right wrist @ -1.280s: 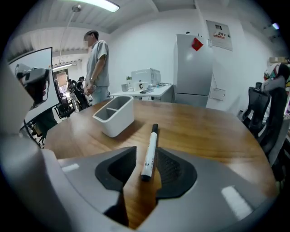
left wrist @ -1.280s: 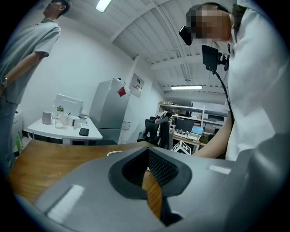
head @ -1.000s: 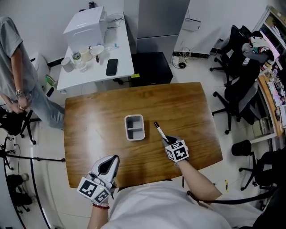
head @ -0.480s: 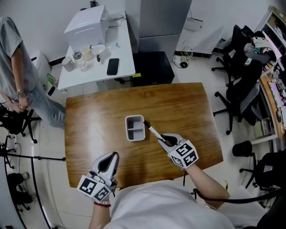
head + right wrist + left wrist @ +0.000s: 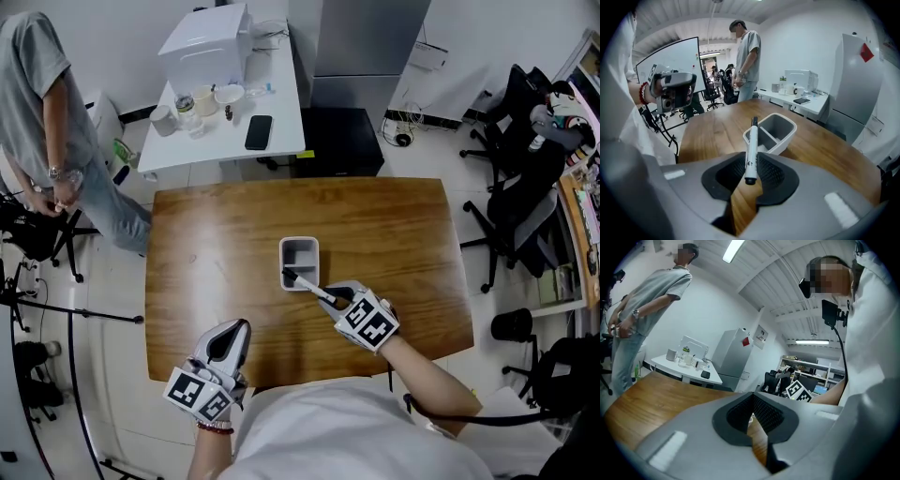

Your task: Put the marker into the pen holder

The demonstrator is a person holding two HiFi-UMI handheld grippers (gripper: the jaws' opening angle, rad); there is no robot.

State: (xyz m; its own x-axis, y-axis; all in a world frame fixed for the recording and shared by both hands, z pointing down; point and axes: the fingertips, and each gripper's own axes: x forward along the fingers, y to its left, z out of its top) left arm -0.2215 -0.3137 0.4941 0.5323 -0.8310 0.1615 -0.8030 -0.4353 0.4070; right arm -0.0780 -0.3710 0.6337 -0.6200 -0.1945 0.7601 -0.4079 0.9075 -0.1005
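Note:
A grey two-compartment pen holder (image 5: 300,253) stands at the middle of the wooden table (image 5: 403,234). My right gripper (image 5: 335,300) is shut on a white marker (image 5: 314,291) with a black cap. The marker slants up and to the left, and its capped tip is over the holder's near compartment. In the right gripper view the marker (image 5: 751,152) sticks out from between the pads of the right gripper (image 5: 751,165) towards the pen holder (image 5: 774,129). My left gripper (image 5: 231,336) hovers by the table's near edge. The left gripper (image 5: 751,401) has its pads together with nothing between them.
A person in a grey shirt (image 5: 42,103) stands off the table's far left corner. A white side table (image 5: 281,141) behind holds cups, a phone and a white box. Office chairs (image 5: 516,216) crowd the right side. A dark stand (image 5: 66,314) is on the floor at left.
My right gripper has carried the marker left, from right of the holder to over its near compartment. The left gripper has stayed where it was.

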